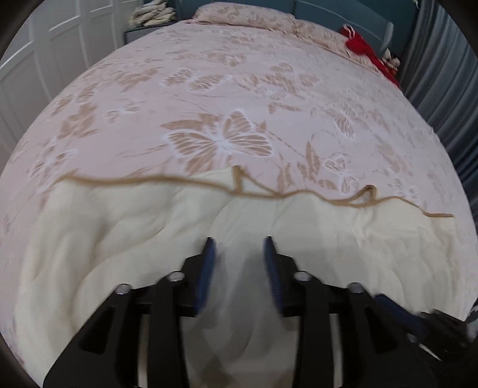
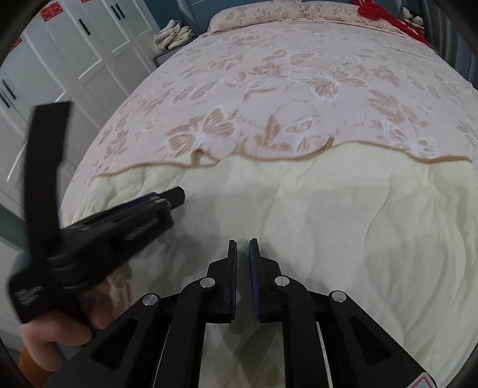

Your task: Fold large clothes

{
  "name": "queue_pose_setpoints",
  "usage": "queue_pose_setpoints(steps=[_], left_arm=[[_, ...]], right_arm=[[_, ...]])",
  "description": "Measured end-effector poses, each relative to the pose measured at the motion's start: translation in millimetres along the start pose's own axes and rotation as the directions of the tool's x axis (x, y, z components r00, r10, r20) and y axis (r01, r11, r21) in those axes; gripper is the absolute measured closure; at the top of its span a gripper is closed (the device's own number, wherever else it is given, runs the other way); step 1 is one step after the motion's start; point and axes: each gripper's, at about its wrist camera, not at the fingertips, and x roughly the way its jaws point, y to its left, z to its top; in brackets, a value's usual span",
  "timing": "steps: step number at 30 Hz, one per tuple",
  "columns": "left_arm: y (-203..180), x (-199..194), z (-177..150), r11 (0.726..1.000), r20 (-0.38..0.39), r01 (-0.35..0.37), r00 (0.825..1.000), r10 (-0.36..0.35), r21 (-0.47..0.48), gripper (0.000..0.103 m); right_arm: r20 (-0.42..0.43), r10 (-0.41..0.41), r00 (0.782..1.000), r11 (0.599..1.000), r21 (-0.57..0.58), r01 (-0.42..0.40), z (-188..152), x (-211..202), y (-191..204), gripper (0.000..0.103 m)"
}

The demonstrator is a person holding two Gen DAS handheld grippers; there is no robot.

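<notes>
Faintly, red paper emblems [image 2: 49,12], white wardrobe [image 2: 89,59]

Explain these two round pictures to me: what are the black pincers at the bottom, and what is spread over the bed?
There is no robot here. A person holds a pair of hand tongs in each hand, and a wide-angle camera on each looks forward along its two fingers. One picture comes from the left tongs, the other from the right tongs, which also sees the left tongs and the person's hand gripping them. On the bed lies a pink butterfly-patterned quilt, its cream underside turned up at the near end. Neither pair holds anything: the left stands open, the right has only a narrow gap. A red cloth lies by the pillows.
</notes>
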Motion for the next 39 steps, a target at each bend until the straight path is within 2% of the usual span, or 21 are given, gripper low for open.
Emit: queue_pose_setpoints(steps=[1,3,6,9,11,13,15,17,20,26,27,29,31,33,35,37,39], left_arm=[[9,-15,-6,1.000,0.013,-0.003,1.000,0.004,-0.014,0.052],[29,-41,-17,0.999,0.040,-0.008,0.999,0.010,-0.041,0.050],[73,-82,-41,0.993,0.058,-0.003,0.998,0.010,-0.117,0.041],[125,-110,-76,0.972,0.051,0.009,0.999,0.003,-0.236,0.039],[155,-120,-102,0.947,0.040,0.036,0.999,-0.025,-0.320,0.038],[172,-120,-122,0.927,0.023,0.014,1.000,-0.005,-0.374,0.033],[185,-115,-140,0.904,-0.006,0.024,1.000,-0.029,-0.427,0.033],[194,-106,-154,0.857,0.009,0.102,0.994,-0.113,-0.505,0.032],[193,-90,-154,0.813,0.022,0.182,0.979,-0.204,-0.553,0.032],[178,-72,-142,0.798,0.045,0.224,0.970,-0.241,-0.559,0.031],[174,-71,-139,0.800,0.041,0.218,0.971,-0.236,-0.559,0.031],[166,-76,-134,0.812,0.045,0.220,0.971,-0.233,-0.541,0.042],[157,-87,-129,0.838,0.054,0.223,0.973,-0.226,-0.498,0.063],[146,-102,-124,0.870,0.072,0.228,0.973,-0.219,-0.438,0.077],[134,-118,-119,0.892,0.090,0.234,0.972,-0.216,-0.386,0.081],[126,-132,-116,0.906,0.106,0.242,0.970,-0.218,-0.347,0.083],[118,-144,-111,0.918,0.120,0.248,0.968,-0.221,-0.311,0.084]], right_arm=[[-0.011,-0.002,1.000,1.000,-0.003,0.002,-4,2,4,0.091],[-0.027,-0.020,0.999,1.000,-0.012,0.019,-10,7,10,0.092],[-0.040,-0.049,0.998,0.999,-0.024,0.048,-16,17,11,0.092],[-0.048,-0.053,0.997,0.999,-0.008,0.053,-19,25,10,0.093],[-0.046,-0.068,0.997,0.998,-0.014,0.067,-21,28,11,0.093],[-0.046,-0.089,0.995,0.996,-0.030,0.088,-22,30,14,0.094],[-0.044,-0.115,0.992,0.992,-0.050,0.112,-23,32,19,0.094],[-0.043,-0.138,0.989,0.989,-0.068,0.135,-23,32,22,0.094],[-0.040,-0.165,0.985,0.983,-0.087,0.161,-24,33,26,0.094],[-0.038,-0.192,0.981,0.977,-0.102,0.187,-24,35,29,0.094],[-0.038,-0.192,0.981,0.977,-0.103,0.188,-24,35,29,0.094],[-0.036,-0.194,0.980,0.976,-0.109,0.189,-25,36,30,0.094],[-0.035,-0.196,0.980,0.975,-0.115,0.190,-25,37,30,0.094],[-0.040,-0.190,0.981,0.976,-0.115,0.184,-24,36,29,0.094],[-0.041,-0.166,0.985,0.983,-0.085,0.162,-22,29,25,0.094],[-0.017,-0.085,0.996,0.996,-0.001,0.085,-26,6,16,0.093],[0.010,-0.030,0.999,0.999,0.028,0.030,-39,-16,11,0.093]])
